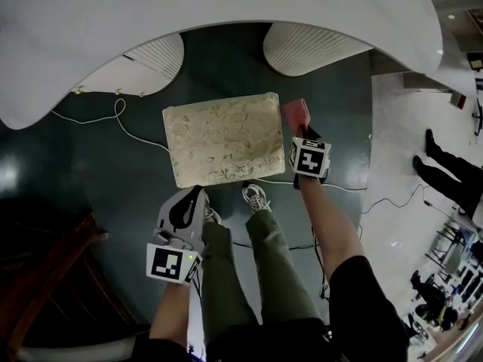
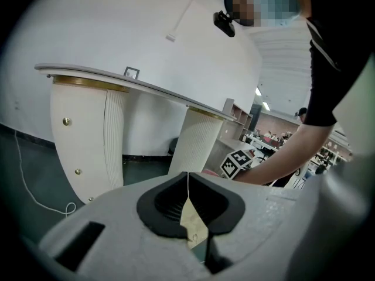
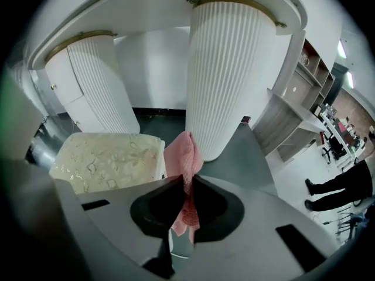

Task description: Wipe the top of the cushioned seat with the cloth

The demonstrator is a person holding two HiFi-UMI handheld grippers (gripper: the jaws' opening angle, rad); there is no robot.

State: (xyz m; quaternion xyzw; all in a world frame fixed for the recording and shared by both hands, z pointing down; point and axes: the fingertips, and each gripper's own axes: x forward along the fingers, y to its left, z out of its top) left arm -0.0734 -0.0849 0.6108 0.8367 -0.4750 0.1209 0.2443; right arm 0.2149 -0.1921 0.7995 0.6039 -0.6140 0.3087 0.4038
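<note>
The cushioned seat (image 1: 223, 138) is a cream, leaf-patterned rectangle on the dark floor ahead of the person's feet. It also shows at the left of the right gripper view as the seat (image 3: 108, 160). My right gripper (image 1: 302, 130) hangs just off the seat's right edge, shut on a pink cloth (image 1: 296, 113). The cloth (image 3: 184, 157) sticks up out of the right gripper (image 3: 188, 177), beside the seat and not touching its top. My left gripper (image 1: 198, 193) is held near the seat's front edge; the left gripper (image 2: 187, 174) is shut with nothing in it.
A white curved counter (image 1: 226, 13) on two ribbed pillars (image 3: 228, 69) stands beyond the seat. White cables (image 1: 121, 123) trail over the floor at left and right. The person's shoes (image 1: 256, 197) are at the seat's front edge. Another person's legs (image 1: 445, 164) stand far right.
</note>
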